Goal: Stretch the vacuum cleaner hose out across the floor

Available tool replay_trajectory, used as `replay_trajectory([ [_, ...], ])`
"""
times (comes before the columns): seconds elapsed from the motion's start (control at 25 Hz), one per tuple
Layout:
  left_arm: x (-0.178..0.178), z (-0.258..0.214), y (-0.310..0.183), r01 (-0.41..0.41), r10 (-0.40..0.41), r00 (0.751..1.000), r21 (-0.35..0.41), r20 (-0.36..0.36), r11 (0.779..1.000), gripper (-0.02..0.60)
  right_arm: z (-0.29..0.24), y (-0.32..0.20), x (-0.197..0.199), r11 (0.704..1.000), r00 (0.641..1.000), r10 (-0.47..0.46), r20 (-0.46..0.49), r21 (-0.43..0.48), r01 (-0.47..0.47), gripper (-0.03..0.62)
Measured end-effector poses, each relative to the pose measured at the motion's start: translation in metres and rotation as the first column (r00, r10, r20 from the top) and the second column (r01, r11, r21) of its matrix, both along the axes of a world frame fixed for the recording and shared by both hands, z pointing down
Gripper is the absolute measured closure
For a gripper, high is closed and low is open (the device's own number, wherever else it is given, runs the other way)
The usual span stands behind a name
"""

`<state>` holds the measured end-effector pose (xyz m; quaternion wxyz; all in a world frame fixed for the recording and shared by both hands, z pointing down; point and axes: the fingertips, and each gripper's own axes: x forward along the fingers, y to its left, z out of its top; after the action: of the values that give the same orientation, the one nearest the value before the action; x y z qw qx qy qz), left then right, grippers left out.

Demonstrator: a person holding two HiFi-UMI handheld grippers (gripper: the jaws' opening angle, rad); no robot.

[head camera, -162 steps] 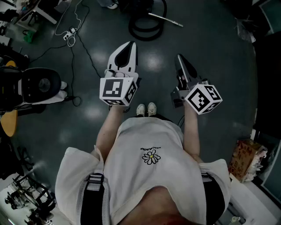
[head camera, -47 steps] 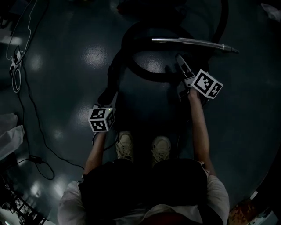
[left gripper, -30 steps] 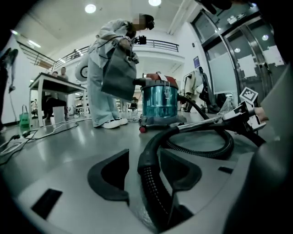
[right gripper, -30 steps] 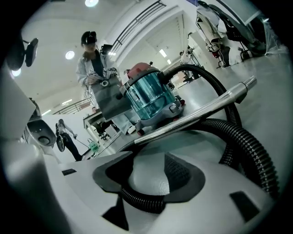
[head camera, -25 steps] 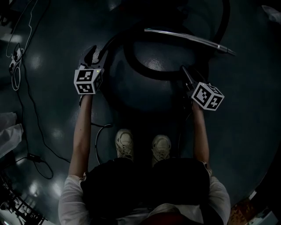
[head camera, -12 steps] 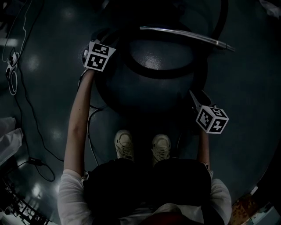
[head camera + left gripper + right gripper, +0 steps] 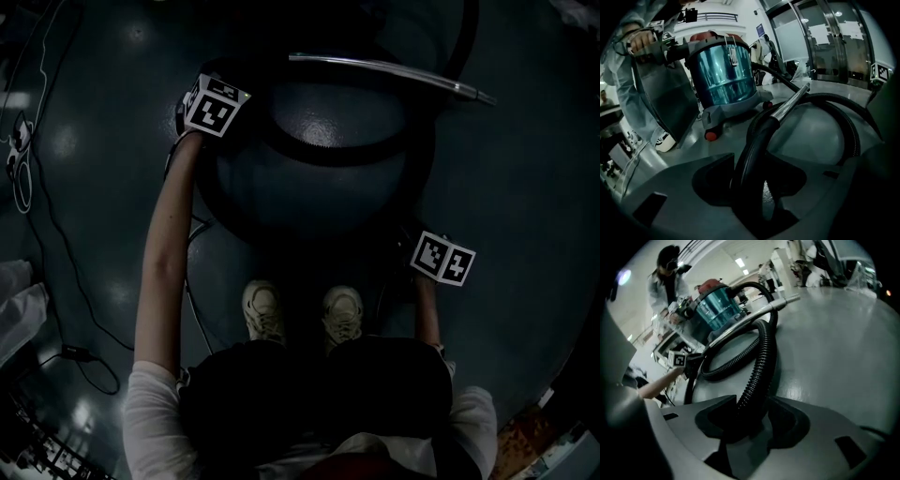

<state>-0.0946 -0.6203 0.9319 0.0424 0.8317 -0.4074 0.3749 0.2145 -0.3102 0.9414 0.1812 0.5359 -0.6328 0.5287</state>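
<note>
The ribbed hose (image 7: pixel 761 362) is black. The vacuum cleaner (image 7: pixel 723 77) is glossy teal with a red lid (image 7: pixel 710 36). The floor (image 7: pixel 834 333) is grey.

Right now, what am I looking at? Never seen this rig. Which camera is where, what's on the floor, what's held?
There is no robot here: a person stands with a hand-held gripper in each hand. The dark picture comes from a camera on their head, looking down at the floor. The other two come from cameras riding on the left hand-held gripper and the right hand-held gripper, each looking along its own jaws. On the floor a black vacuum hose lies in a loop, with its metal wand and the blue vacuum cleaner nearby. Each pair of jaws is closed on the hose, at different spots.
</note>
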Motion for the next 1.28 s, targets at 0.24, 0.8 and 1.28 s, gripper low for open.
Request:
replay_trajectory([
  [0.24, -0.002, 0.000, 0.000, 0.008, -0.008, 1.000, 0.010, 0.003, 1.000, 0.382, 0.020, -0.004, -0.019, 0.999, 0.989, 0.008, 0.148, -0.051, 0.000, 0.375],
  [0.8, -0.039, -0.004, 0.137, 0.043, -0.054, 0.994, -0.112, -0.097, 0.993, 0.422, 0.003, -0.054, 0.103, 0.986, 0.895, -0.125, -0.428, 0.044, 0.159, 0.376],
  [1.28, -0.055, -0.013, 0.228, 0.203, -0.206, 0.972, -0.036, -0.115, 0.978, 0.420, -0.077, -0.112, 0.187, 0.953, 0.625, 0.016, -0.781, 0.202, 0.228, 0.516],
])
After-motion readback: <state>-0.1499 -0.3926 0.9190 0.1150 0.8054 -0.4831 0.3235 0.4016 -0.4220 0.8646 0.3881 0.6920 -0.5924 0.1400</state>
